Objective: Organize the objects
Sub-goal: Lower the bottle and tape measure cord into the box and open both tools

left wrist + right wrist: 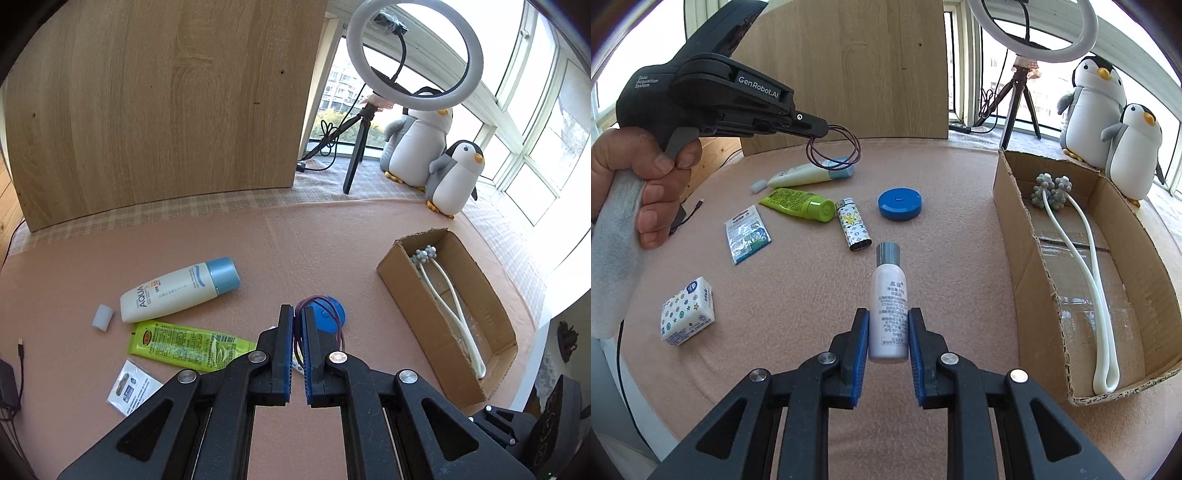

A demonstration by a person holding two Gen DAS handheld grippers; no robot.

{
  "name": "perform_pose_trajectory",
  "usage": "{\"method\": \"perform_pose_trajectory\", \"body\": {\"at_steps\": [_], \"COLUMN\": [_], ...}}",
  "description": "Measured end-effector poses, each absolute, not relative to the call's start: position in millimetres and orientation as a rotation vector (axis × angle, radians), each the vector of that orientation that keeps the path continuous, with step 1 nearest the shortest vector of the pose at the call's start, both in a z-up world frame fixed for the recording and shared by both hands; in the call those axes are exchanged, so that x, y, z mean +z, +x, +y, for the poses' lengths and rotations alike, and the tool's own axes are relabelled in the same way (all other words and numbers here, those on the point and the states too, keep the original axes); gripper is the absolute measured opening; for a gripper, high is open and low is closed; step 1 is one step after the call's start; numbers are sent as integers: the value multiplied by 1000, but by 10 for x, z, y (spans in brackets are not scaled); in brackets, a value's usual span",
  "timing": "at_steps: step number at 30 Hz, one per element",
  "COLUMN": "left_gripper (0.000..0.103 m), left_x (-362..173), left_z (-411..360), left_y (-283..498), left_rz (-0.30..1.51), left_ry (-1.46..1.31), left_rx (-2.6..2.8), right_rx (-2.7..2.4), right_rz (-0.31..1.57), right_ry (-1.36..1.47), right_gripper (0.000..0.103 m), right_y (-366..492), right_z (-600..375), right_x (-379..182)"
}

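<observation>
Above the pink mat, the left gripper (822,134) pinches a purple hair tie (834,147), which dangles in the air. The right gripper (888,334) clamps a small white bottle (888,310) beside the cardboard box (1015,236).

Pale pink felt-like mat (332,236) covering a table, with checked beige cloth (207,206) beyond its far edge; upright light oak-grain wooden panel (162,107) standing at the back left; white circular ring light (415,55) on a dark tripod (354,158) just right of the panel; two grey-and-white plush penguins (436,147) side by side on the sill, smaller one in front; white-framed bay windows (532,122) curving along the right, bright daylight pouring in, apartment blocks and green trees outside
</observation>
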State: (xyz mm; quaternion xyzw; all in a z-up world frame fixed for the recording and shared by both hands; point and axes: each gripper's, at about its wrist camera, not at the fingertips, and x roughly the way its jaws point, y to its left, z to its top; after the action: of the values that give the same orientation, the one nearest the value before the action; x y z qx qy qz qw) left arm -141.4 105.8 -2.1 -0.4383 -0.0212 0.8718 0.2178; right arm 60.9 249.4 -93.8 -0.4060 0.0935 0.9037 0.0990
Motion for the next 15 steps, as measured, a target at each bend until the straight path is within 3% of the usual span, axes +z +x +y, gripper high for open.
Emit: {"method": "perform_pose_trajectory", "body": {"at_steps": [15], "left_gripper": [4], "left_x": [511], "left_z": [839], "left_y": [-446], "left_rz": [47], "left_ry": [-1137], "left_rx": [2596], "right_rx": [2722], "right_rz": [179], "right_ry": [-1024], "right_gripper": [18], "right_y": [631], "right_z": [2402], "right_x": [-298]}}
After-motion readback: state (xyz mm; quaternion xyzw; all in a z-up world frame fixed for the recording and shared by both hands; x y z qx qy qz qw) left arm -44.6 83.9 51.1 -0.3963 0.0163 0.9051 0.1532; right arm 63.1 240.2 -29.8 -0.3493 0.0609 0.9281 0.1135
